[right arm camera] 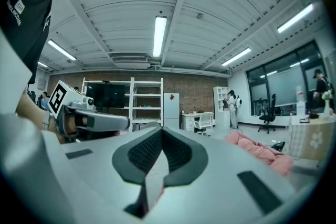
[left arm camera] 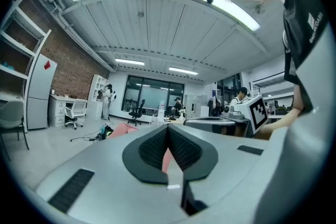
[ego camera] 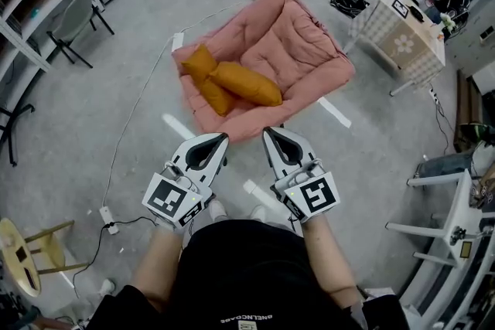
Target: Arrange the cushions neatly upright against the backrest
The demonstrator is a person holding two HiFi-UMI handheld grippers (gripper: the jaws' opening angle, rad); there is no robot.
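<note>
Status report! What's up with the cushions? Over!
Left gripper, right gripper shut, empty. Two cushions lying flat on sofa, not upright. Nothing in the way.

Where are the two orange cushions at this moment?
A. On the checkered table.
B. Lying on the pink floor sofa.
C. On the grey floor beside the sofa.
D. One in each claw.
B: both orange cushions lie together on the pink floor sofa, not upright.

No legible text or labels
</note>
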